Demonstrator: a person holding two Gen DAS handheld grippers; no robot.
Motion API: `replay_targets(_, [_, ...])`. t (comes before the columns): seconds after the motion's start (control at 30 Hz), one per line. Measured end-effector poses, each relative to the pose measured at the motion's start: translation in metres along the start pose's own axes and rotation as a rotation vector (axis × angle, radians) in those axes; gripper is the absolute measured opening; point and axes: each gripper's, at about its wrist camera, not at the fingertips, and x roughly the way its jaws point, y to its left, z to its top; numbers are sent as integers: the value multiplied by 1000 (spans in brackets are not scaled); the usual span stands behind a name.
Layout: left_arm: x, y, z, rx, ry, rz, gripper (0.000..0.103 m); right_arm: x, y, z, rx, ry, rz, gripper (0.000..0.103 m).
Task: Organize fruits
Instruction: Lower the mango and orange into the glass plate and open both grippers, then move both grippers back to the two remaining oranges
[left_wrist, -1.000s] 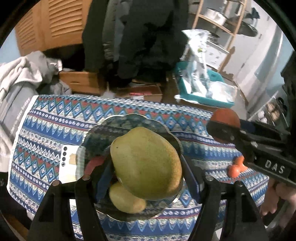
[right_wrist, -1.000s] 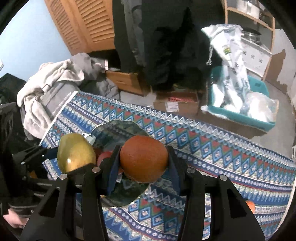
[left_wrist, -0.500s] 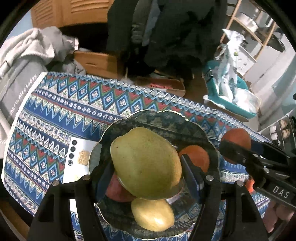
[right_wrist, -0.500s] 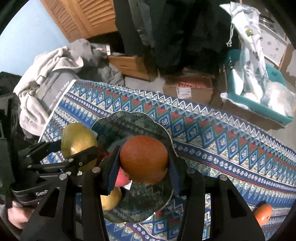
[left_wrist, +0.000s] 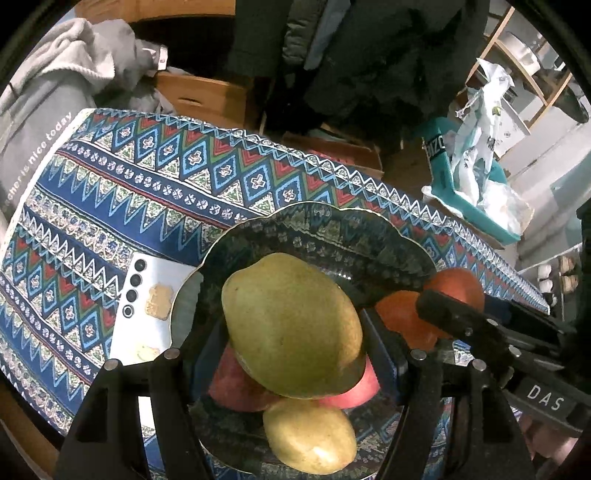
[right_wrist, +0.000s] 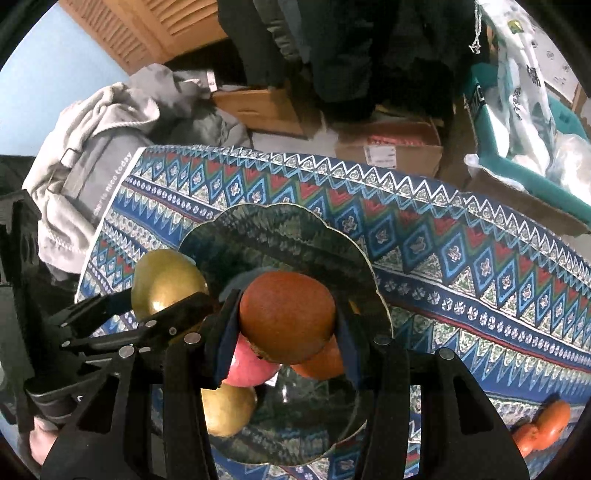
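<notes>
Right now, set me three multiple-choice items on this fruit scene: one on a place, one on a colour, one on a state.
1. Where is the white phone?
A. on the cloth, partly under the plate's left rim
B. on the shelf
C. in the teal bin

2. What colour is the fruit in the right gripper?
A. purple
B. brownish orange
C. white

3. What state is the left gripper in?
A. open and empty
B. lying on the cloth
C. shut on the green mango

Answers:
1 A, the plate overlaps its right edge.
2 B, the orange fruit shows that hue.
3 C, both fingers press the green mango.
</notes>
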Motion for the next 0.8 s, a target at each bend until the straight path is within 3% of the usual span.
replay_targets(0.1, [-6,-1,1,-4,-25,-4,68,2,-2,1,19,9,17,50])
replay_targets(0.47, [-25,-13,-2,27,-55,-12,68,-15,-5,-2,18,-17,1,51])
replay_targets(0.63, [-36,-24,-6,80,-82,8,74,-27,-4,-7,-23,-37,-84,57])
replay_targets(0.8, [-46,-34,-12,126,-102,27,74,-43,-7,-15,-62,-51,-140,58])
